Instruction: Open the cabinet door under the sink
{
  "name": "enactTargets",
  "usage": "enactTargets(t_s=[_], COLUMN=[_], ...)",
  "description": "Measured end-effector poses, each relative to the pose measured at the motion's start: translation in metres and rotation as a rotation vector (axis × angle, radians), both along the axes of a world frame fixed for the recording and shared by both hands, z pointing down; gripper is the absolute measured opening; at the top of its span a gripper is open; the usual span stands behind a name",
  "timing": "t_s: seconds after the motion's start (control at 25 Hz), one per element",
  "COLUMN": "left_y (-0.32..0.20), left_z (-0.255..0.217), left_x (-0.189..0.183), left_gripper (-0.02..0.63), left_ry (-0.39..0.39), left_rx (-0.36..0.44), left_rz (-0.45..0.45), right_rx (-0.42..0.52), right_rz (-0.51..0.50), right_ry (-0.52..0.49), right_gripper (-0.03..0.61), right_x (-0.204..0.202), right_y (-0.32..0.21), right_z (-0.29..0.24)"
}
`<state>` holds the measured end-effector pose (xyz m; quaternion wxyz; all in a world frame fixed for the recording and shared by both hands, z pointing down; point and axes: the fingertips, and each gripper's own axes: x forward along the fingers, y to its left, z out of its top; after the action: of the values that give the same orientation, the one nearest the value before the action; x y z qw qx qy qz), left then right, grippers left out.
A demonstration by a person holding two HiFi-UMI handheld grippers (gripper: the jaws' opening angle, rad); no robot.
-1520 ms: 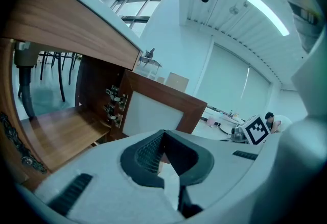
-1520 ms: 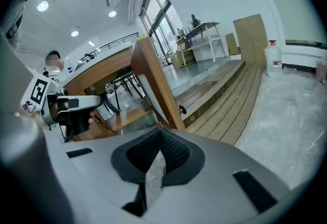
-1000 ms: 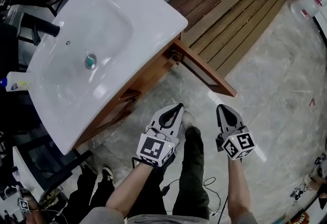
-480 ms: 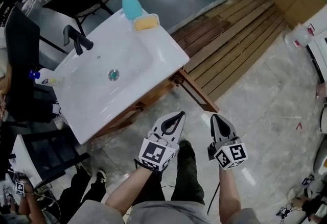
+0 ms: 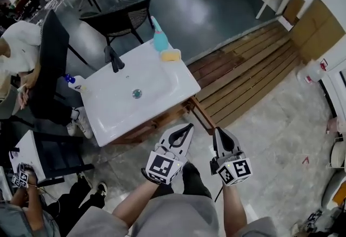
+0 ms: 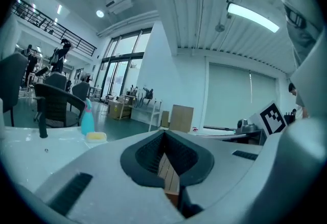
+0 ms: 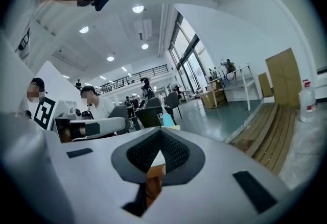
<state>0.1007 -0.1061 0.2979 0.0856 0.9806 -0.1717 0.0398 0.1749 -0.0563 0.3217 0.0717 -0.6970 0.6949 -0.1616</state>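
cabinet door (image 5: 201,116): stands open, top edge running toward 5 o'clock from sink (image 5: 111,109) corner
left tool (image 5: 185,129): jaws together, empty
right tool (image 5: 220,134): jaws together, empty

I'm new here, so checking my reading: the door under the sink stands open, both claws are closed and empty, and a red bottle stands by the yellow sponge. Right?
No: the head view shows the bottle by the yellow sponge is blue, not red. The door under the sink does stand open, and the left claw and right claw are closed and empty.
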Motion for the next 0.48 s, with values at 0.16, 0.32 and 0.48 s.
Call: enactTargets(t_s=[0.16,0.32,0.48], left_y=[0.000,0.009,0.008], left_z=[-0.046,-0.082,-0.109], left_x=[-0.008,-0.017,-0.024], left_gripper=[0.008,0.008,0.008], left_ry=[0.023,0.025,0.056], left_rx=[0.056,0.135,0.185], left_rz=[-0.035,-0.029,-0.053], right_rx=[0.057,0.104,0.174], right_rz=[-0.054,-0.065,-0.090], right_ry=[0.031,0.034,0.060], right_gripper=[0.008,0.008,0.008], right_x=[-0.013,-0.024,-0.035], right_y=[-0.005,-0.003,-0.011], right_z=[-0.046,-0.084,-0.120])
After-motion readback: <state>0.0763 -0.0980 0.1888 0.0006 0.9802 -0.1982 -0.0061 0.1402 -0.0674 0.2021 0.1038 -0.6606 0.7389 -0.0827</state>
